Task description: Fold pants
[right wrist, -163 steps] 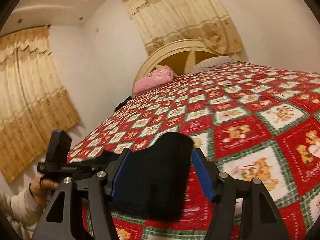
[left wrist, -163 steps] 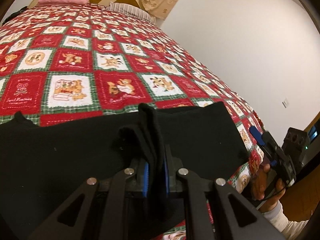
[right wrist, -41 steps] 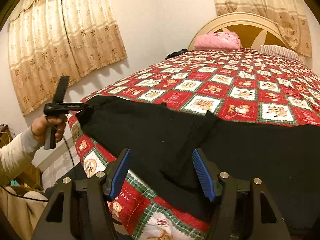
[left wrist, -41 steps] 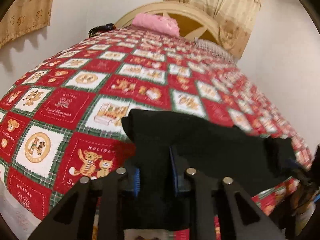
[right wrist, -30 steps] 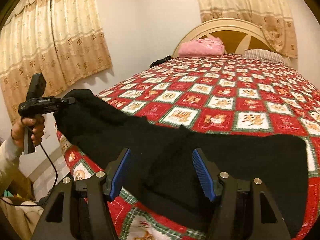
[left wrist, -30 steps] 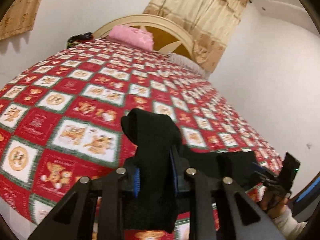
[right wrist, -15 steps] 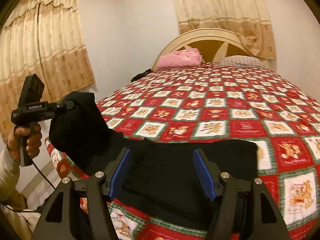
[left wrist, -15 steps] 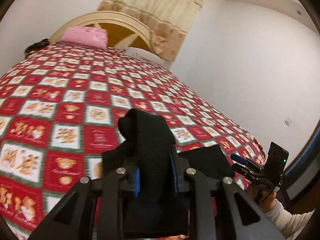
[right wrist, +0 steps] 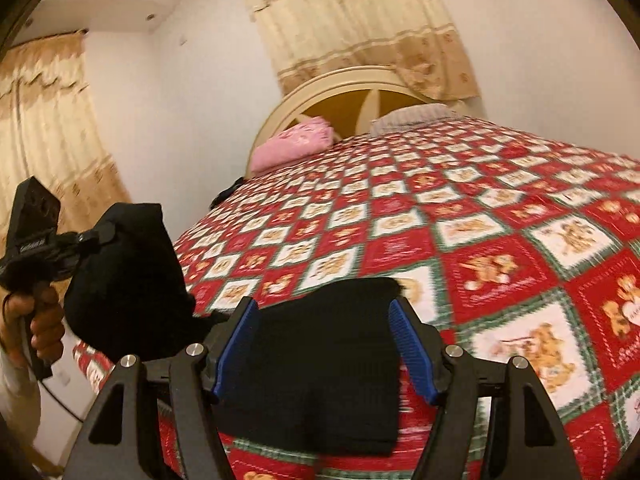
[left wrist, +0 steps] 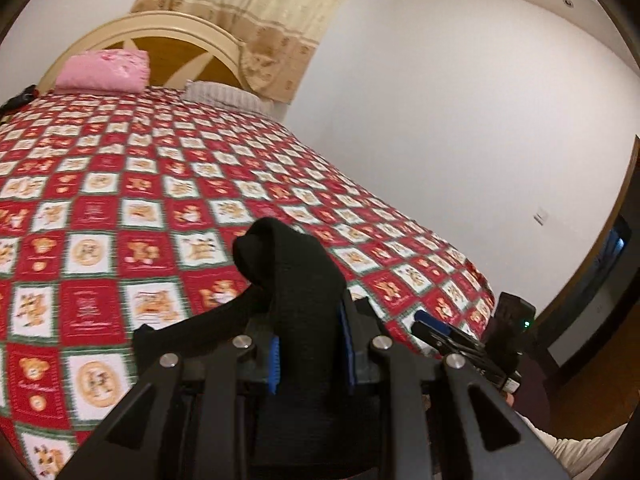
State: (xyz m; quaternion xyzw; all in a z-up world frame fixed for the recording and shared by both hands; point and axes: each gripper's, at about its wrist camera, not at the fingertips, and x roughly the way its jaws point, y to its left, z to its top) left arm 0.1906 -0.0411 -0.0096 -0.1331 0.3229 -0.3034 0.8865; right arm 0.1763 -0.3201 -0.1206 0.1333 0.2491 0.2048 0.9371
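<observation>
your left gripper [left wrist: 310,354] has its fingers clamped on a bunched end of the black pants [right wrist: 320,368]; your right gripper [right wrist: 324,348] stands wide, fingers straddling the folded stack without pressing; the pants lie on the bed [right wrist: 500,240] at its near edge, long axis running between your hands.

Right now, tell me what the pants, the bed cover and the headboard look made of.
Pants: black knit, matte, faintly ribbed and limp.
Bed cover: printed woven cloth, probably cotton, matte bear patchwork squares.
Headboard: cream-painted frame around brown wood panels, slight sheen.
</observation>
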